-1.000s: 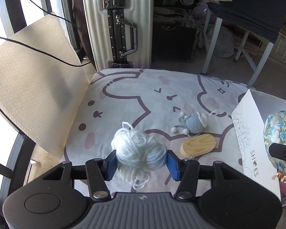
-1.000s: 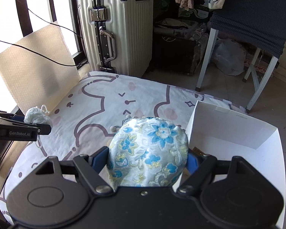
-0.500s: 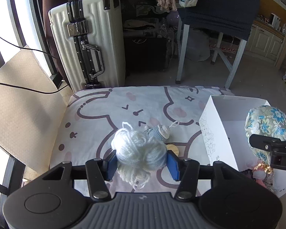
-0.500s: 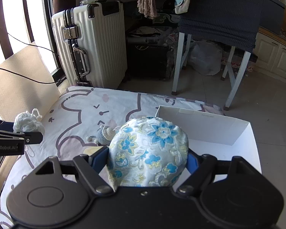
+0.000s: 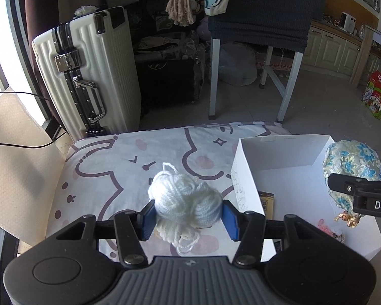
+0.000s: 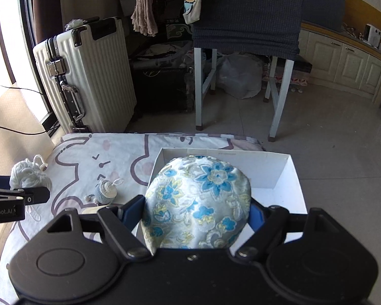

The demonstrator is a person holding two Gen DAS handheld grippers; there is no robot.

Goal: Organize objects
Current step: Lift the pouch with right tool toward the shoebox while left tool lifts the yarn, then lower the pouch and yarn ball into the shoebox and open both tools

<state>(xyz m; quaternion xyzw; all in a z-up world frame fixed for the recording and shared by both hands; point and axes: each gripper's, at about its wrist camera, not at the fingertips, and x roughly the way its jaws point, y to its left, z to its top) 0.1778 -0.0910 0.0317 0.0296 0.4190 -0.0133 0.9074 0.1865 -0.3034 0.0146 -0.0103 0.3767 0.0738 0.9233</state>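
Note:
My left gripper (image 5: 189, 218) is shut on a pale blue-white ball of yarn (image 5: 184, 200), held above the cartoon-print cushion (image 5: 114, 172) just left of the white shoe box (image 5: 243, 178). Loose strands hang below the ball. My right gripper (image 6: 196, 216) is shut on a blue-and-yellow floral fabric pouch (image 6: 198, 200), held over the open white shoe box (image 6: 274, 175). In the left wrist view the floral pouch (image 5: 351, 162) hangs above the box's right side. In the right wrist view the ball of yarn (image 6: 28, 174) shows at the far left.
A small blue-and-white crocheted toy (image 6: 105, 189) lies on the cushion (image 6: 89, 162) left of the box. Small items, a card (image 5: 265, 200) and pink bits, lie inside the box. A white suitcase (image 5: 89, 73), a chair with white legs (image 5: 289, 89) and a cardboard sheet (image 5: 15, 157) surround the cushion.
Both grippers have carried their loads to the right, toward the box. The yarn now hangs close to the box's left wall and the pouch is over the box's inside.

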